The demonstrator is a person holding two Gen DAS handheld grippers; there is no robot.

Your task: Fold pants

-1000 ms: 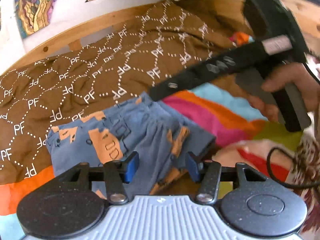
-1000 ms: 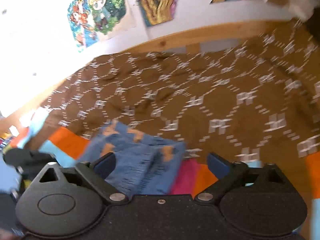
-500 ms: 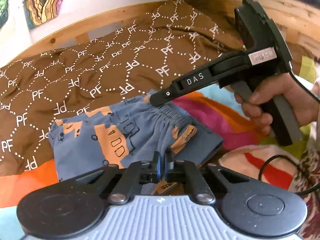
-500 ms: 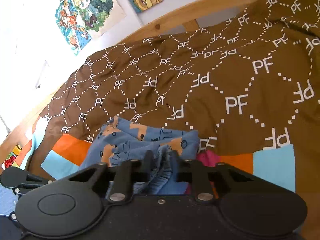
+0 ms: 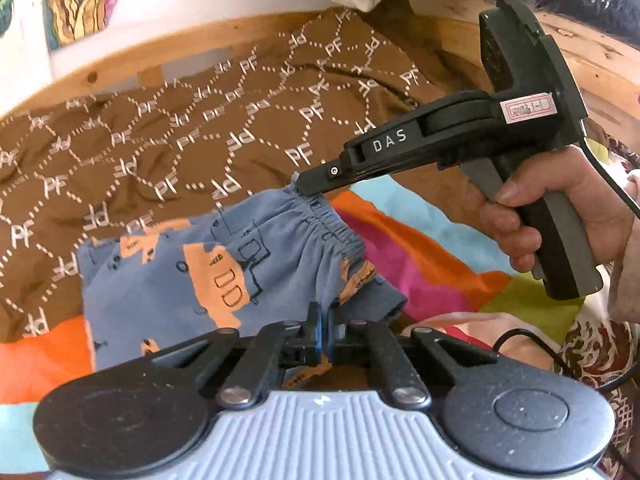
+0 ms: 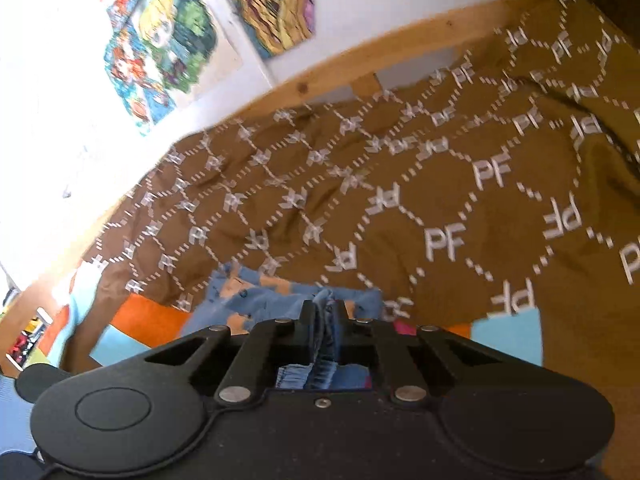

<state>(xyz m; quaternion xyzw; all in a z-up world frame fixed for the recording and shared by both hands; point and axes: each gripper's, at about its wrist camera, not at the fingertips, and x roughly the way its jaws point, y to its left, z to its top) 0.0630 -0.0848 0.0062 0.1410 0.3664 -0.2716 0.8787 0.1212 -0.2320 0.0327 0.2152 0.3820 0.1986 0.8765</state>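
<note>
Right now both hand-held grippers are closed on the pants (image 5: 224,276), a blue pair with orange patches that lies on the bed. The left hand-held gripper (image 5: 320,334) has its blue pads pressed together on the near edge of the fabric, close to the gathered waistband (image 5: 332,232). The right hand-held gripper (image 5: 298,184), seen from the left wrist view as a black tool marked DAS in the right hand (image 5: 560,216), pinches the far end of that waistband. From its own camera, the right hand-held gripper (image 6: 322,312) shows bunched blue cloth caught between its closed fingers. The pants (image 6: 256,300) rest partly on a brown blanket (image 5: 168,136) printed with white PF letters and partly on a striped cover (image 5: 404,248) of orange, pink and light blue. A wooden rail (image 6: 360,68) runs behind the blanket, with posters (image 6: 160,40) on the white wall above.
</note>
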